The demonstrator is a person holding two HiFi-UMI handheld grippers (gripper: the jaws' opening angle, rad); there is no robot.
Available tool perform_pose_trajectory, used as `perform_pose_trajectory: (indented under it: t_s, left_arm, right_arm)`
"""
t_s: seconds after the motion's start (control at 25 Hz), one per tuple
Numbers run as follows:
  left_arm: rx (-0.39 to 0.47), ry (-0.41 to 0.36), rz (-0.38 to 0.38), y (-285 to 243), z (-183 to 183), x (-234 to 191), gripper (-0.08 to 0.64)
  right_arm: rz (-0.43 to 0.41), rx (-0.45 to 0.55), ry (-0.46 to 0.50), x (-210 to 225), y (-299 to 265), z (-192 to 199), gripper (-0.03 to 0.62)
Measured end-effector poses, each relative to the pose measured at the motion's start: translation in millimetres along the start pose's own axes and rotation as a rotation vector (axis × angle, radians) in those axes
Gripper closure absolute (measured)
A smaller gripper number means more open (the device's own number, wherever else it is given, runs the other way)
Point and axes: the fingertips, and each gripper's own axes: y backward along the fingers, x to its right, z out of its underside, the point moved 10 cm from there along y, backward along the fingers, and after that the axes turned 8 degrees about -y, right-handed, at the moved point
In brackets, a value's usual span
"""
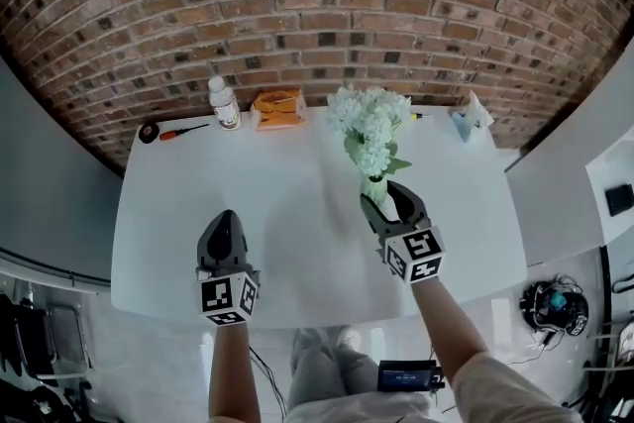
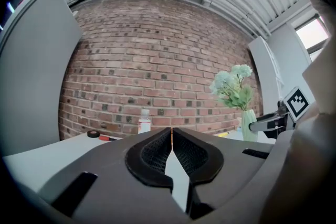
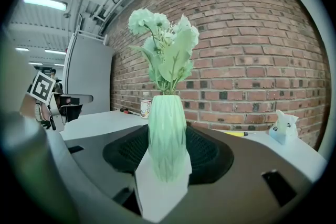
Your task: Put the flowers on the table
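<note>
Right gripper view shows the flowers point(image 3: 164, 42), upright in a green vase point(image 3: 167, 134), clamped between the jaws of the right gripper point(image 3: 167, 152) over the table's point(image 1: 297, 243) middle, with the forearm extended forward. The left gripper point(image 1: 226, 217), jaws pressed together and empty, is held level near the front edge.

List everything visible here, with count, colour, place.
table: 1, white, centre
vase: 1, pale green, between right jaws
flowers: 1 bunch, whitish-green, in vase
bottle: 1, white-capped, far left edge
tape roll: 1, black, far-left corner
screwdriver: 1, red-handled, beside tape roll
packet: 1, orange, beside bottle
pen-like tool: 1, yellow, far right edge
small figure: 1, pale, far-right corner
left gripper: 1, black, shut, empty
right gripper: 1, black, shut on vase
</note>
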Motion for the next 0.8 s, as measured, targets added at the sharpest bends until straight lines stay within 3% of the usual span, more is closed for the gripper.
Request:
perform_pose_trajectory:
  t_s: [0.4, 0.8]
  left_arm:
    - [0.002, -0.009, -0.033, -3, 30, 3, 0.541]
    - [0.001, -0.016, -0.046, -20, 41, 3, 0.541]
  right_arm:
    - [0.049, 0.044, 0.003, 18, -4, 25, 0.365]
    - [0.086, -0.011, 0.013, 34, -10, 43, 0.365]
